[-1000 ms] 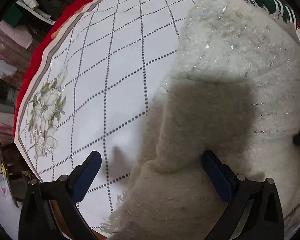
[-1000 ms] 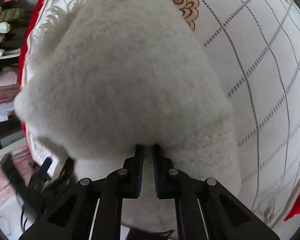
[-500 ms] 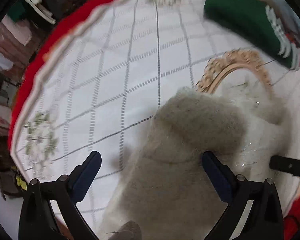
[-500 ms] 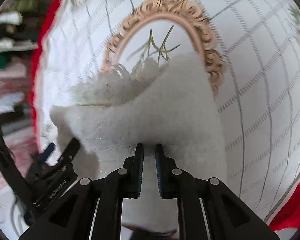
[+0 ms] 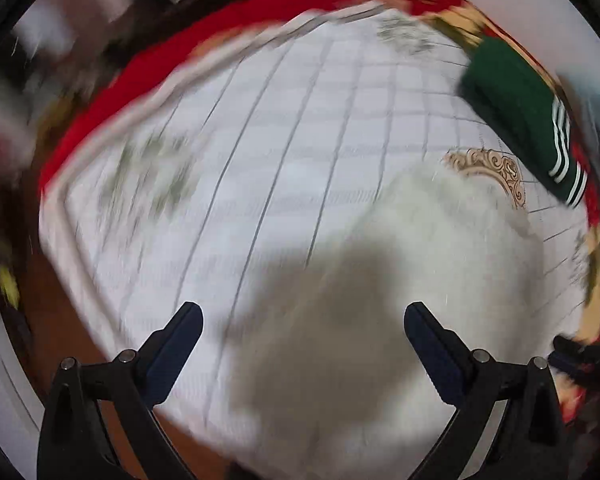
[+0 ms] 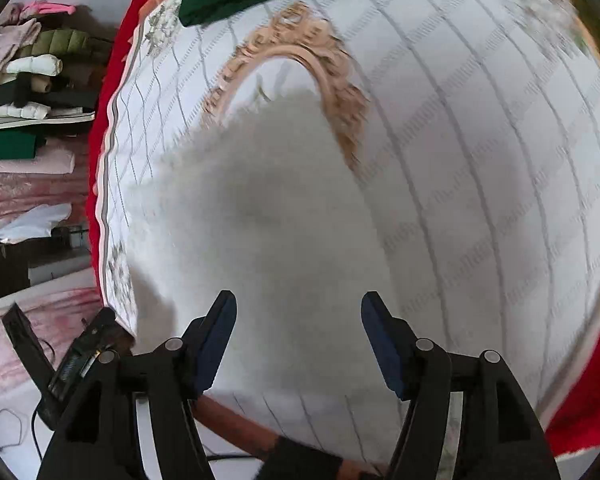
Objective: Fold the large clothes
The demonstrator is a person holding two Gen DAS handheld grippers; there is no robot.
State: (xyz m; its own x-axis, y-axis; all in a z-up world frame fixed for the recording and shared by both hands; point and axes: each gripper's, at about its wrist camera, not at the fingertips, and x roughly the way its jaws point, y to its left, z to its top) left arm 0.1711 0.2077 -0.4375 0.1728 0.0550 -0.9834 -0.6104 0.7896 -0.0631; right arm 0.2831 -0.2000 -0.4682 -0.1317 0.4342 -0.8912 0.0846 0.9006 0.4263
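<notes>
While both wrist views are smeared by motion blur, the main shapes read clearly enough. The fluffy cream-white knitted garment (image 5: 440, 248) lies in a soft heap on the white quilted bedspread with a grey diamond grid (image 5: 280, 140), its far edge covering part of the ornate golden oval frame printed on the cloth (image 5: 496, 172). In the right wrist view the same garment (image 6: 268, 208) fills the middle of the picture, reaching from the printed frame (image 6: 300, 40) down to the near edge of the bedspread (image 6: 480, 140).

The left gripper (image 5: 303, 318) is spread wide, its dark blue padded fingers (image 5: 180, 332) apart and nothing between them; it hangs above the near part of the heap, and a grey shadow falls on the wool just ahead of it. The right gripper (image 6: 299, 306) is likewise released, its blue-padded fingers (image 6: 216, 328) parted over the garment's near end and gripping no fabric, though whether the tips brush the wool is hard to say.

A folded dark green garment with white stripes (image 5: 520, 108) rests at the far side of the bedspread, apart from the white heap. A red blanket (image 5: 148, 68) shows beyond the bedspread's border. Off the bed, a stack of folded clothes on shelves (image 6: 28, 80) stands at the left of the right wrist view.
</notes>
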